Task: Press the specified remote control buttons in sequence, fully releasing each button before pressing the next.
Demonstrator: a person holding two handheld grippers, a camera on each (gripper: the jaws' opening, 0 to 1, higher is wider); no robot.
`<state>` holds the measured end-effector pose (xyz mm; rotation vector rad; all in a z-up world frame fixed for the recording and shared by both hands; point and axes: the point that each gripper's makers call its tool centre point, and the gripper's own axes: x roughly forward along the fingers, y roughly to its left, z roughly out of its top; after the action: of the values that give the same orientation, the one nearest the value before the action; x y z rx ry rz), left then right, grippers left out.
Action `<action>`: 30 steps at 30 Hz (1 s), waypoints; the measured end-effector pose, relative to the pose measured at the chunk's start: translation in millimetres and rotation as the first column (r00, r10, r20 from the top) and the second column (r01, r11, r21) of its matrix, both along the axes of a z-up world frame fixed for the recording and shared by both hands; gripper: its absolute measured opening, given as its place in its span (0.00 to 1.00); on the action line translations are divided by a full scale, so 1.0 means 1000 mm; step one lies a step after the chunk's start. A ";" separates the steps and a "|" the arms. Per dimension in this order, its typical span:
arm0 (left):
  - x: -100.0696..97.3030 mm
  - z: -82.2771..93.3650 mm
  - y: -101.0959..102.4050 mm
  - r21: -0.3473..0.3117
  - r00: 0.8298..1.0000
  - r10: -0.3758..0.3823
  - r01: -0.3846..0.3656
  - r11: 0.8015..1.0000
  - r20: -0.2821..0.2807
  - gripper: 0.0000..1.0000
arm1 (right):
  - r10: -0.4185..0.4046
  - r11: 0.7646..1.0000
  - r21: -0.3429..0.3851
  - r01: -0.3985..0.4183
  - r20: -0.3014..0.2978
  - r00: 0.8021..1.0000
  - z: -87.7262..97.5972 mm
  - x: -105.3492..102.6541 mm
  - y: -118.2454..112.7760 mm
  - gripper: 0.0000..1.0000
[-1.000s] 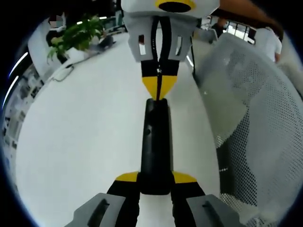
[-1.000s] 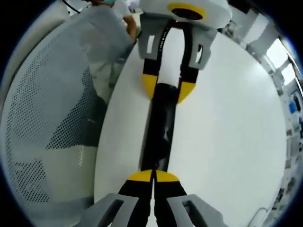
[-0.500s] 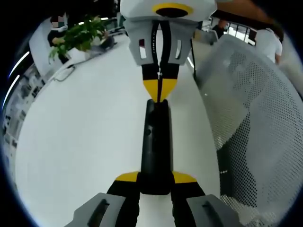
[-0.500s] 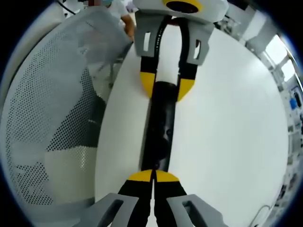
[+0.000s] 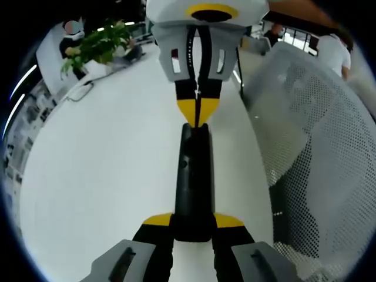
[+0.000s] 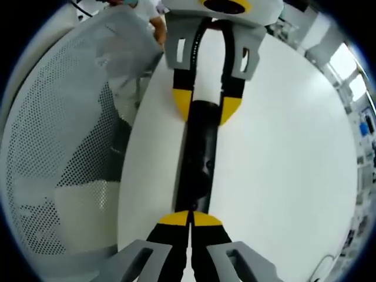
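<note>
A long black remote control [image 5: 192, 176] lies lengthwise over the white table [image 5: 100, 170]. My left gripper [image 5: 192, 222] is shut on its near end, a yellow-tipped finger on each side. My right gripper [image 5: 198, 111] comes in from the top of the left gripper view, shut, its joined yellow tips touching the remote's far end. In the right gripper view the remote [image 6: 197, 158] runs up from my shut right gripper [image 6: 190, 218], whose tips meet its near end. The left gripper [image 6: 205, 108] clamps the far end there.
A grey mesh office chair [image 5: 317, 147] stands close to the table edge, also seen in the right gripper view as the chair [image 6: 59, 129]. A green plant [image 5: 100, 44] and a cable [image 5: 79, 94] sit at the table's far side. People [image 5: 332, 50] stand in the background.
The right gripper view has shifted a little, so the left gripper sits slightly higher in it. The remote and both grips look the same.
</note>
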<state>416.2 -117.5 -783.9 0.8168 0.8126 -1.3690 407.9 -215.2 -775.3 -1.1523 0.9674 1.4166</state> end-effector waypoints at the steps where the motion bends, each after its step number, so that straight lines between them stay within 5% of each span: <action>1: 0.000 0.000 0.000 0.002 1.000 0.000 0.000 1.000 0.001 0.24 | -0.001 1.000 0.001 0.001 0.000 1.000 0.000 0.000 0.000 0.00; 30: 0.000 0.000 0.000 0.005 1.000 -0.002 0.002 1.000 -0.006 0.23 | -0.005 0.999 0.045 0.004 0.025 1.000 0.022 0.010 0.011 0.00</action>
<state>416.1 -117.7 -783.5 0.8186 0.8203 -1.3718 418.4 -204.3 -753.7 -1.1321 0.9157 1.4104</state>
